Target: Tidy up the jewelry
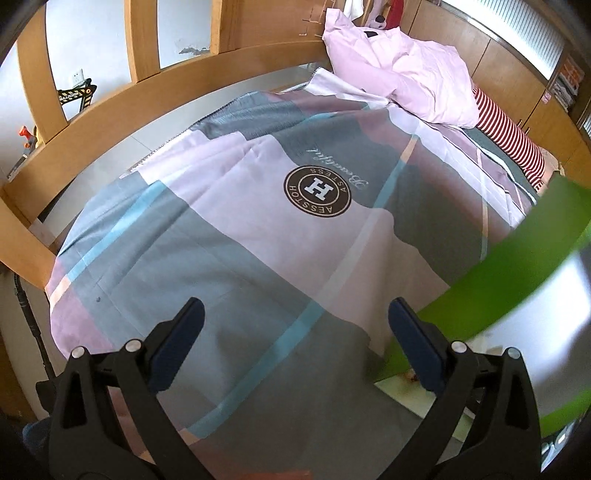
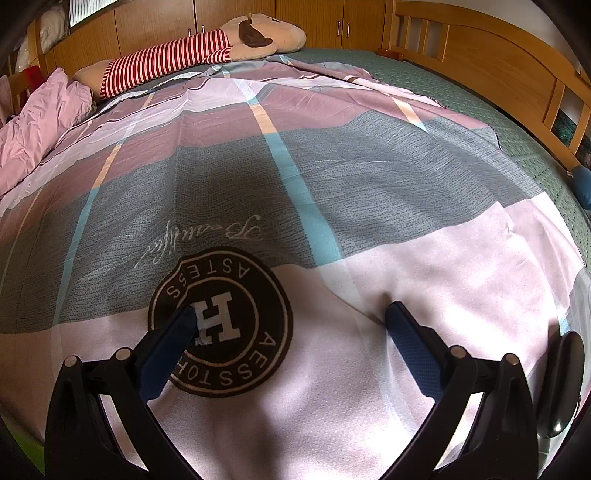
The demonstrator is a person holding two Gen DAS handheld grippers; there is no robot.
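No jewelry shows clearly in either view. My left gripper (image 1: pixel 295 317) is open above the patterned bedspread (image 1: pixel 236 229), with nothing between its blue pads. At its right a blurred green, grey-faced object (image 1: pixel 498 266) cuts across the frame; a pale flat thing (image 1: pixel 413 398) with a small brownish item lies just beneath it. My right gripper (image 2: pixel 291 317) is open low over the bedspread (image 2: pixel 332 192), its fingers either side of the round brown "H" logo (image 2: pixel 236 354). A dark rounded object (image 2: pixel 565 384) lies at the right edge.
A wooden footboard (image 1: pixel 110 122) curves along the left. Crumpled pink bedding (image 1: pixel 413 66) and a striped plush toy (image 2: pixel 177 55) lie at the far side. A wooden headboard (image 2: pixel 498 51) and wardrobe doors (image 2: pixel 236 14) frame the bed.
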